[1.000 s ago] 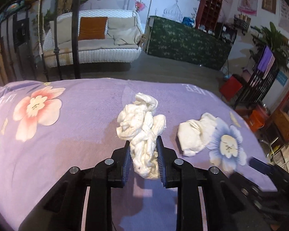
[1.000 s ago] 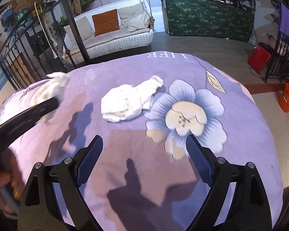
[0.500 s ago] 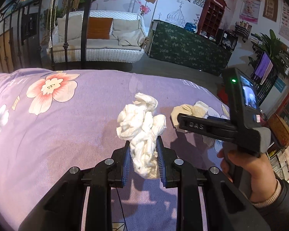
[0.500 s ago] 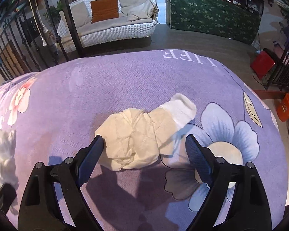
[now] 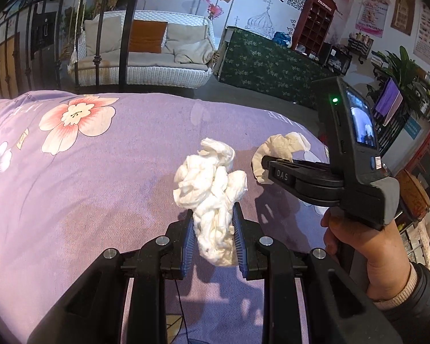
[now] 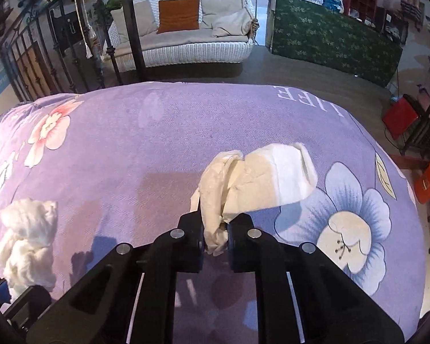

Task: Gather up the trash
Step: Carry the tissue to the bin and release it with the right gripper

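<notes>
Tissue wads [image 5: 212, 189] on purple flowered bedspread [image 5: 86, 177]

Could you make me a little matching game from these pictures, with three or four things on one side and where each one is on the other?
Things:
1. fluffy white wad
2. flatter cream tissue
3. orange cushion
4. purple flowered cloth

Places:
A. on the white wicker sofa
B. spread under both grippers
C. pinched in the left gripper
D. pinched in the closing right gripper

Pairs: 1-C, 2-D, 3-A, 4-B
</notes>
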Available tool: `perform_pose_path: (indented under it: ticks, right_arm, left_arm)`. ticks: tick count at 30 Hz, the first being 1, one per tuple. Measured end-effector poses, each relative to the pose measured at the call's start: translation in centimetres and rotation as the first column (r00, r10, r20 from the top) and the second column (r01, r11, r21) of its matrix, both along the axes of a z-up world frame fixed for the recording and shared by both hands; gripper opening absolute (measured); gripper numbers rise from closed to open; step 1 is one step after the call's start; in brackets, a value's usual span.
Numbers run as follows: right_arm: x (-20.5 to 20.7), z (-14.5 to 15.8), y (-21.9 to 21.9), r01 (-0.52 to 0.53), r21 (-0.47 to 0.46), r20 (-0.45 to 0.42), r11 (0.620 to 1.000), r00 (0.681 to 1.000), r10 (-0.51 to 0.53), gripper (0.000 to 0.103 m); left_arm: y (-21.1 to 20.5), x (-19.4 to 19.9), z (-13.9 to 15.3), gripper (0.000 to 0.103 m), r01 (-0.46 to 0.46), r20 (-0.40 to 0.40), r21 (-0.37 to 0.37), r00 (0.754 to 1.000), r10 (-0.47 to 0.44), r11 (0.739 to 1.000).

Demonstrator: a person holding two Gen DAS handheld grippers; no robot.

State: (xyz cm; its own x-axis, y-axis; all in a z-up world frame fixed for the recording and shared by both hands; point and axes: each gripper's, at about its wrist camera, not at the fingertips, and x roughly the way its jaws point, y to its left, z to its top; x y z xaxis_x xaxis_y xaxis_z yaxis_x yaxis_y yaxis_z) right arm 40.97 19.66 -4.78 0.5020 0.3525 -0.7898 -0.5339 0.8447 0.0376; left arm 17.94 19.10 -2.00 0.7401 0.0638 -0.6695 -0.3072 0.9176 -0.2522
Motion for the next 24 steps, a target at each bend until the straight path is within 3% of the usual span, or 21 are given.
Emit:
perform_pose_path:
  ticks: [15, 24]
  right_arm:
    - [-9.3, 3.5, -9.2, 0.035, 0.075, 0.017, 0.997, 0.999, -0.036, 0.012]
    - [-16.2, 4.7, -19.9, 0.167, 0.134, 0.042, 0.977, 0.984, -0.174, 0.012]
  left_arm:
    - [-2.8, -3.0, 0.1, 0.024, 0.054, 0.004, 0.019, 0.999, -0.054, 0.998]
    - [-7.9, -4.2, 0.8, 0.024, 0.173, 0.025, 0.043, 0.984, -0.174, 0.984]
